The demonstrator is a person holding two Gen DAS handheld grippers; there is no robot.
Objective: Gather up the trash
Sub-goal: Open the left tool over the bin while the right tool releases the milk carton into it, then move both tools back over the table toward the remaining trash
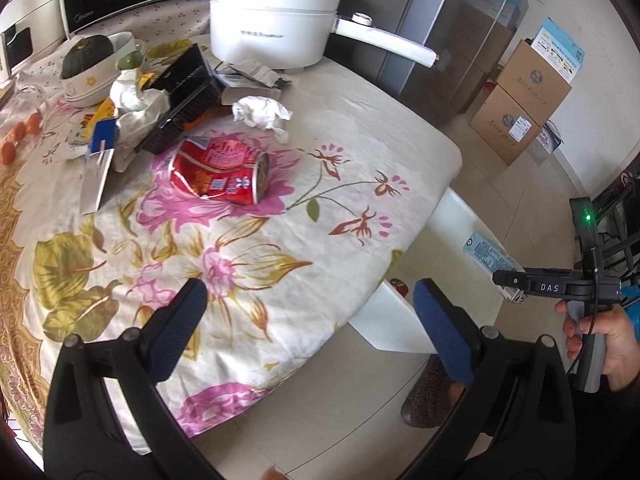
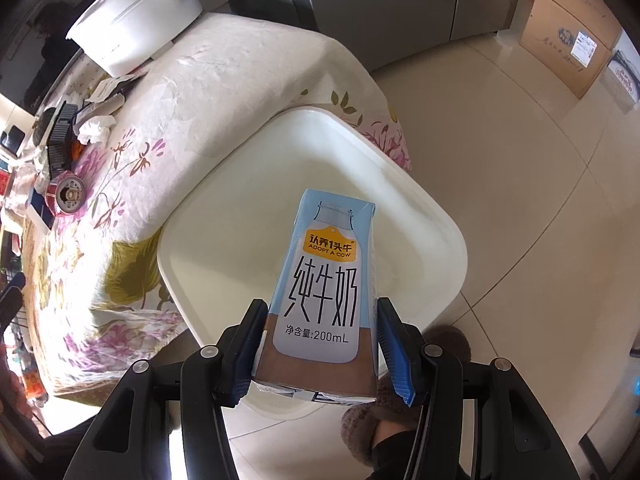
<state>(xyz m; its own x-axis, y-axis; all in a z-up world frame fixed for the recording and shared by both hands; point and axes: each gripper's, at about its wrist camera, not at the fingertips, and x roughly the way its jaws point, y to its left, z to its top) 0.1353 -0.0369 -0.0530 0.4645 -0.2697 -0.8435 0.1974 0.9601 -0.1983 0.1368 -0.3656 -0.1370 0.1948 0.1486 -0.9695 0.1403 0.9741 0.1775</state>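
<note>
Table [image 1: 380, 128] with a flowered cloth, corner toward me. White bin [image 2: 420, 200] on the tile floor, tucked against the table corner, open top, nothing visible inside. White electric pot [image 1: 276, 20] at the far side of the table, long handle sticking out right. Cardboard boxes [image 1: 524, 92] stacked on the floor well apart from the table.

On the cloth: crushed red can [image 1: 218, 178] lying on its side, mid-table on the pink flower. Crumpled tissue [image 1: 262, 114] just beyond it. Black plastic tray [image 1: 184, 96] tilted in the clutter at left, near a bowl holding a green squash [image 1: 88, 56].

My right gripper [image 2: 320, 342] points steeply down over the bin, blue pads clamped on both sides of a milk carton [image 2: 326, 292], carton upright in my view, label readable, hanging above the bin's opening.

My left gripper [image 1: 308, 320] is spread as wide as it goes, nothing between the pads, hanging over the table edge nearest me, the can well ahead of it.
</note>
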